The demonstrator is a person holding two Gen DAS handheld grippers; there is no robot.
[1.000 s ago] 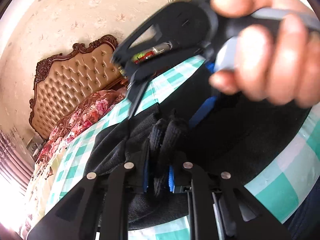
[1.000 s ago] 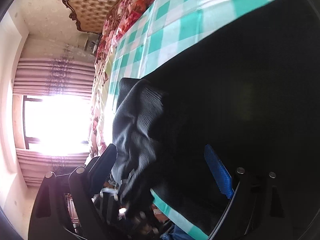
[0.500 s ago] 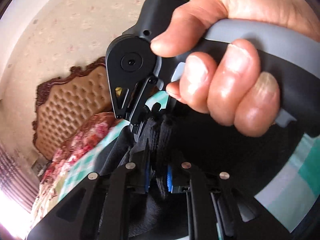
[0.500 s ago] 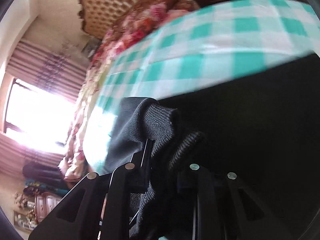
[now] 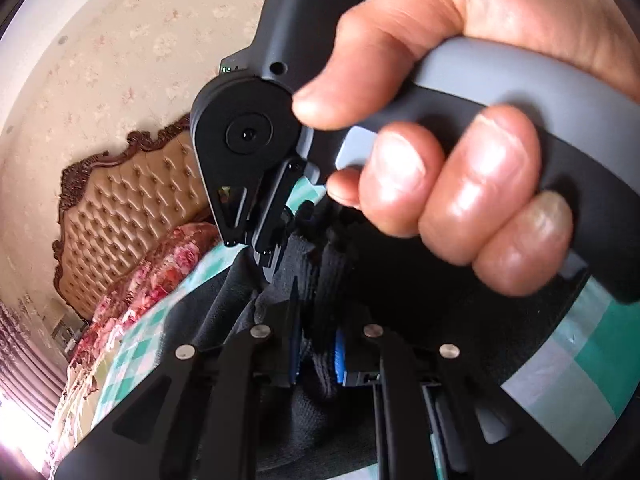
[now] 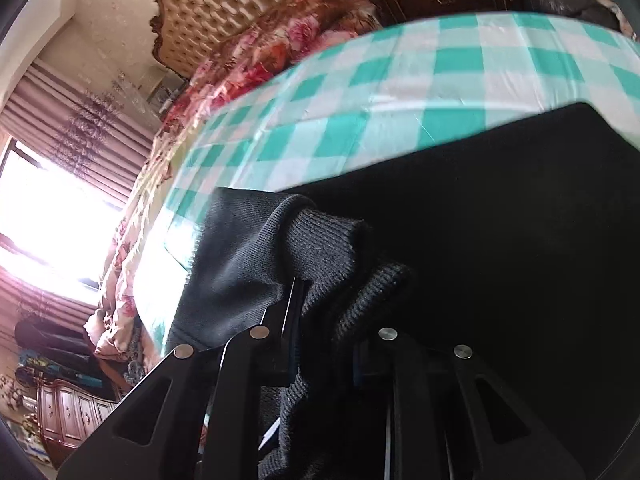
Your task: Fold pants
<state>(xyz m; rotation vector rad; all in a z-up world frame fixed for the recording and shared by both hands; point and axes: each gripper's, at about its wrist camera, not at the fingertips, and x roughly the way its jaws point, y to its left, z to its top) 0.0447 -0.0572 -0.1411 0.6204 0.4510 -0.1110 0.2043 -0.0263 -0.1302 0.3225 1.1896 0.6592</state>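
- Where the black pants (image 6: 500, 240) lie on the green-and-white checked cover (image 6: 420, 92), they look dark and almost featureless, a broad flat panel whose far edge runs straight across the checks.
- A ribbed knit edge of the pants (image 5: 320, 280) (a cuff or the waistband, I cannot tell which) is bunched into thick rolls nearest both cameras, greyer where light from the window (image 6: 44, 216) catches it.
- The left gripper (image 5: 316, 344) has its jaws closed on that ribbed edge, blue pads pressing the fabric from both sides.
- The right gripper (image 6: 328, 332) is likewise clamped on a ribbed fold, its jaws drawn together with the knit squeezed between them.
- In the left wrist view the right hand (image 5: 460, 152) around its grey handle fills the upper right, hiding most of the pants beyond the grip.
- The pants' shape is lost: the black cloth runs off the frame edges and its folds vanish in shadow.
- Beyond the checked cover stand a tufted headboard (image 6: 224, 8) and floral bedding (image 6: 256, 60), the latter slightly blurred.
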